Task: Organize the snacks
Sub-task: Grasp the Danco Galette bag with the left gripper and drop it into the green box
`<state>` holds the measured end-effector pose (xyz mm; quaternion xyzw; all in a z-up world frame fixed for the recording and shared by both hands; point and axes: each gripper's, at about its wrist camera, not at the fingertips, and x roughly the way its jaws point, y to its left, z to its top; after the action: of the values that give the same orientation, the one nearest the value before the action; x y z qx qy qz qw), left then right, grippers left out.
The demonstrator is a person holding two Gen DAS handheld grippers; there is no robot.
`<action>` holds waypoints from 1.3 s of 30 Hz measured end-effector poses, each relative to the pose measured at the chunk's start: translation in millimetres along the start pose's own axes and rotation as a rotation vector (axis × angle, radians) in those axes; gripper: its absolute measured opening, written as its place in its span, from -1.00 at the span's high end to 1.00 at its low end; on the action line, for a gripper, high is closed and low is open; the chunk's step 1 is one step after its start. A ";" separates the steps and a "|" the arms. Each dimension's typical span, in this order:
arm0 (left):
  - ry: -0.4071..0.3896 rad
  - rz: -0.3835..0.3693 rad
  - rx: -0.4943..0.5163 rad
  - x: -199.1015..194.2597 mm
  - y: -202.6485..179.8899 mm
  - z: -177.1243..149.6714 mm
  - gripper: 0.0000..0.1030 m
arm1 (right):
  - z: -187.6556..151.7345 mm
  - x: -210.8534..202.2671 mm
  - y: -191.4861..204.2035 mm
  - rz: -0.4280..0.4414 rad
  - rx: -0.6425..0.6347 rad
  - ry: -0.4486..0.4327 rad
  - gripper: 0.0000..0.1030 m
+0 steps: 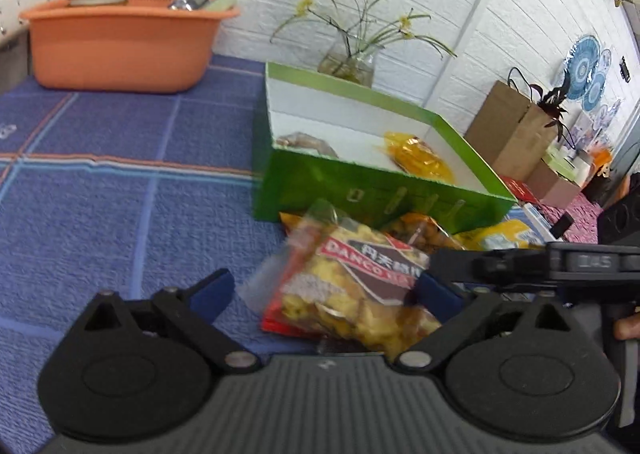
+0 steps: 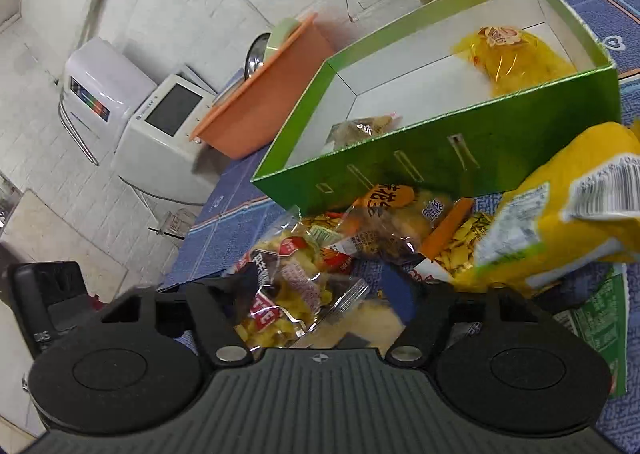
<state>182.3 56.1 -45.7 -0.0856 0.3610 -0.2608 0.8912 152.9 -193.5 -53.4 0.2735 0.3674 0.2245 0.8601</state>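
Observation:
A clear snack bag with a red label and yellow pieces (image 1: pixel 352 286) lies between the wide-open fingers of my left gripper (image 1: pixel 324 292). The same bag (image 2: pixel 288 294) lies between the open fingers of my right gripper (image 2: pixel 324 286). Whether either gripper touches it is unclear. Behind it stands an open green box (image 1: pixel 360 190), also in the right wrist view (image 2: pixel 440 158). It holds a yellow wrapped snack (image 1: pixel 418 158) (image 2: pixel 516 58) and a small brownish packet (image 1: pixel 308 142) (image 2: pixel 366 126). More snack bags (image 2: pixel 396 218) lie piled before the box. A big yellow bag (image 2: pixel 568 210) lies at right.
An orange basin (image 1: pixel 120 42) with dishes stands at the back left on the blue checked cloth (image 1: pixel 120 174). A glass vase with a plant (image 1: pixel 352 62) stands behind the box. A brown paper bag (image 1: pixel 512 126) stands at right. A white appliance (image 2: pixel 160 122) stands beyond the table.

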 end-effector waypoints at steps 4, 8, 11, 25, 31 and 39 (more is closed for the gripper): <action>-0.021 -0.008 -0.023 -11.4 -1.7 -4.2 -0.37 | -3.1 -4.2 19.4 -0.029 -0.099 -0.034 -0.13; -0.080 -0.001 0.001 -26.1 -7.0 -5.4 -0.19 | -2.5 -10.7 31.8 -0.031 -0.171 -0.068 -0.05; -0.127 -0.011 0.017 -42.8 -11.1 -5.5 -0.16 | -2.3 -17.9 41.7 -0.016 -0.209 -0.107 -0.02; -0.214 0.026 0.115 -77.9 -40.6 9.7 -0.10 | 7.2 -43.1 58.0 0.011 -0.209 -0.192 0.09; -0.236 0.001 0.170 -34.3 -69.6 66.7 -0.11 | 53.4 -57.7 38.6 -0.054 -0.225 -0.322 0.14; -0.158 0.060 0.268 59.2 -103.2 99.6 -0.28 | 87.8 -41.9 -25.1 -0.156 -0.124 -0.354 0.23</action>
<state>245.0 -66.3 26.2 0.0245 0.2541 -0.2725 0.9277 197.5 -263.7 2.9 0.2261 0.2160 0.1275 0.9413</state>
